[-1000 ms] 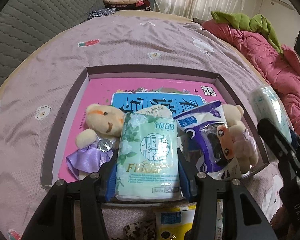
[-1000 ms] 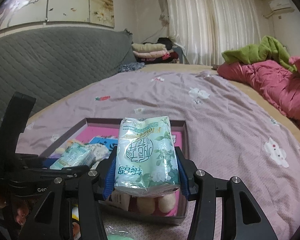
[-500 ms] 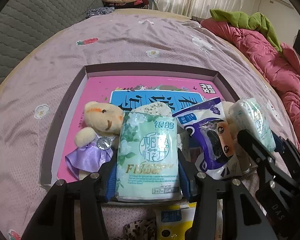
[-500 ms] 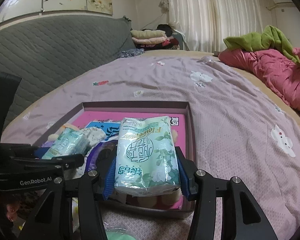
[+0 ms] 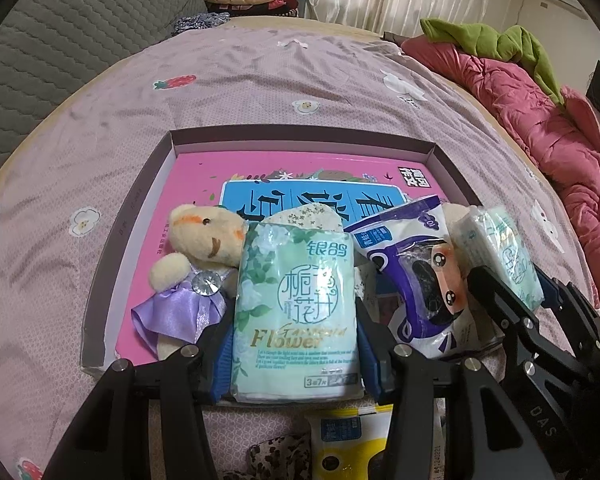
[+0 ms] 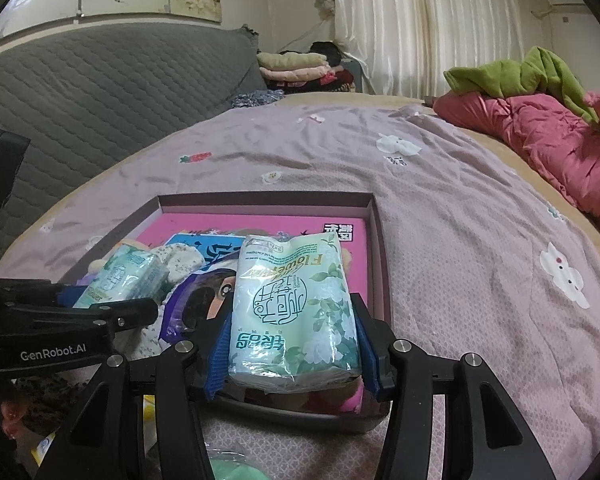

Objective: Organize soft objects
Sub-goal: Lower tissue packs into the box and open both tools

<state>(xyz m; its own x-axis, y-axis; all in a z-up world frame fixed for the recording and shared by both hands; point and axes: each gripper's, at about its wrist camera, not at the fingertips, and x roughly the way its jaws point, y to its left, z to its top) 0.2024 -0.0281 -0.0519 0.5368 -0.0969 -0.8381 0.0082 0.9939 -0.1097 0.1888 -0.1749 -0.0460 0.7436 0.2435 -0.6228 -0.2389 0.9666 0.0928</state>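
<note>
My left gripper (image 5: 296, 344) is shut on a pale green tissue pack (image 5: 296, 308) and holds it over the near edge of a shallow purple box (image 5: 300, 140) with a pink bottom. My right gripper (image 6: 294, 344) is shut on a second green tissue pack (image 6: 296, 304), above the box's right near corner; that pack also shows in the left wrist view (image 5: 500, 252). Inside the box lie a cream teddy bear in a purple dress (image 5: 196, 256), a purple-and-white plastic bag (image 5: 412, 272) and a small doll (image 5: 446, 276).
The box sits on a lilac bedsheet (image 5: 300, 80). A yellow packet (image 5: 344, 440) and a leopard-print item (image 5: 280, 456) lie near me. A pink quilt (image 6: 548, 140) with a green cloth lies at the right. A grey headboard (image 6: 100, 92) stands at the left.
My right gripper has moved left and down with its tissue pack, closer over the box's right side. My left gripper has held its pack almost still.
</note>
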